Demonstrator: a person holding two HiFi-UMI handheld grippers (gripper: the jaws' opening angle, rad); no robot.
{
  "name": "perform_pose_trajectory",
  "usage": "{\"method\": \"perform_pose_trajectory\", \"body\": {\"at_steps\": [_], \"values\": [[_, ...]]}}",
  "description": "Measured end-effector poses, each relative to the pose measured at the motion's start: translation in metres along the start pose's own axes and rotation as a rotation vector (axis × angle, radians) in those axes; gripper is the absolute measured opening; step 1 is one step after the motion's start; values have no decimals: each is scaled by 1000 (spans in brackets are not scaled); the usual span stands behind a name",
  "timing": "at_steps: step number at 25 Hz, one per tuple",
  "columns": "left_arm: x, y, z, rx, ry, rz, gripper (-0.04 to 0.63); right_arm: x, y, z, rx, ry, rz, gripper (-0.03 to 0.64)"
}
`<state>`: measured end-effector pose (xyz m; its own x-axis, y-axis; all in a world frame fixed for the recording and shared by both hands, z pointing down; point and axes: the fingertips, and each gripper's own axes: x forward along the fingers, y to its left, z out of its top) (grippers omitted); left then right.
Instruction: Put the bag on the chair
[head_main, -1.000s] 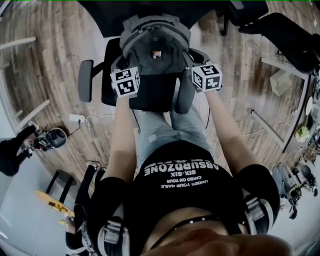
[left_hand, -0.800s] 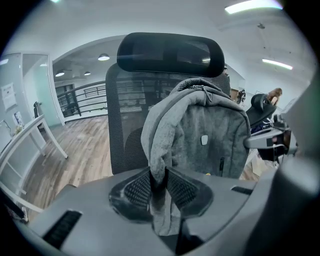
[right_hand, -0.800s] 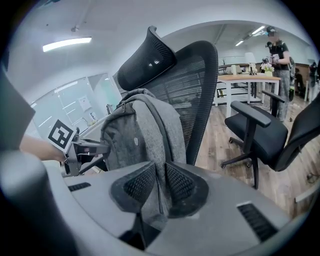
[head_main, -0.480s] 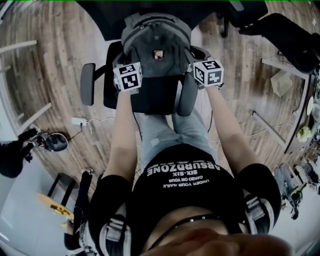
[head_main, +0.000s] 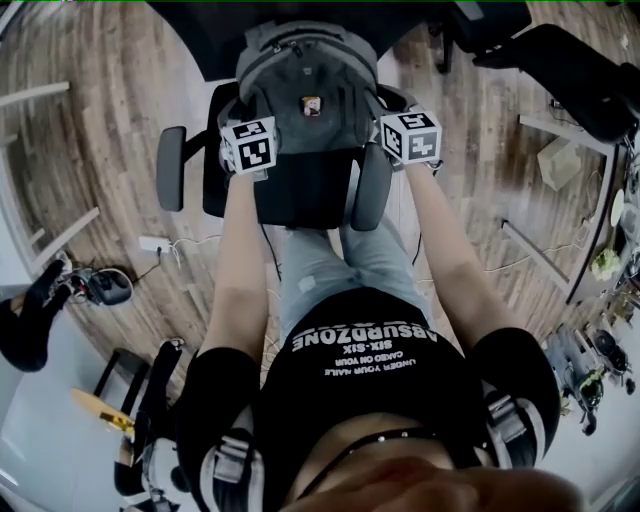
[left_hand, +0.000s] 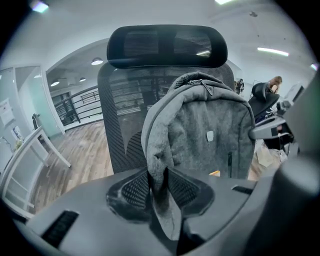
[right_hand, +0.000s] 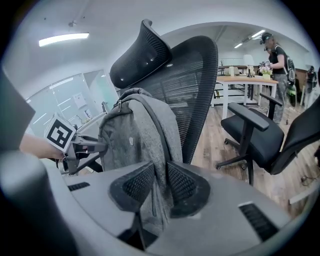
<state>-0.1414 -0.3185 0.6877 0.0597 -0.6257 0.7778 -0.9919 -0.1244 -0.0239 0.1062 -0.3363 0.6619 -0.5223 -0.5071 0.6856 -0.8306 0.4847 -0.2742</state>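
Note:
A grey backpack stands upright on the black office chair's seat, leaning on the mesh backrest. My left gripper is at the bag's left side and my right gripper at its right side. In the left gripper view the jaws hold a grey strap of the backpack between the ribbed pads while they are opening. In the right gripper view the jaws likewise have a dark-edged strap of the backpack between the pads, also opening.
The chair's armrests flank the seat. A second black chair stands to the right on the wood floor. A desk and a person are farther off. Cables lie on the floor at left.
Both grippers and the backpack have moved a little farther toward the chair's backrest. The straps remain between the jaws.

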Motion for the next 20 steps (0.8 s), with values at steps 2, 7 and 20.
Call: {"method": "perform_pose_trajectory", "body": {"at_steps": [2, 7, 20], "values": [[-3, 2, -1, 22, 8, 20, 104, -2, 3, -2, 9, 25, 7, 109], [-19, 6, 0, 43, -20, 80, 176, -16, 17, 0, 13, 38, 39, 195], [-124, -23, 37, 91, -214, 3, 179, -90, 79, 22, -69, -60, 50, 73]]}}
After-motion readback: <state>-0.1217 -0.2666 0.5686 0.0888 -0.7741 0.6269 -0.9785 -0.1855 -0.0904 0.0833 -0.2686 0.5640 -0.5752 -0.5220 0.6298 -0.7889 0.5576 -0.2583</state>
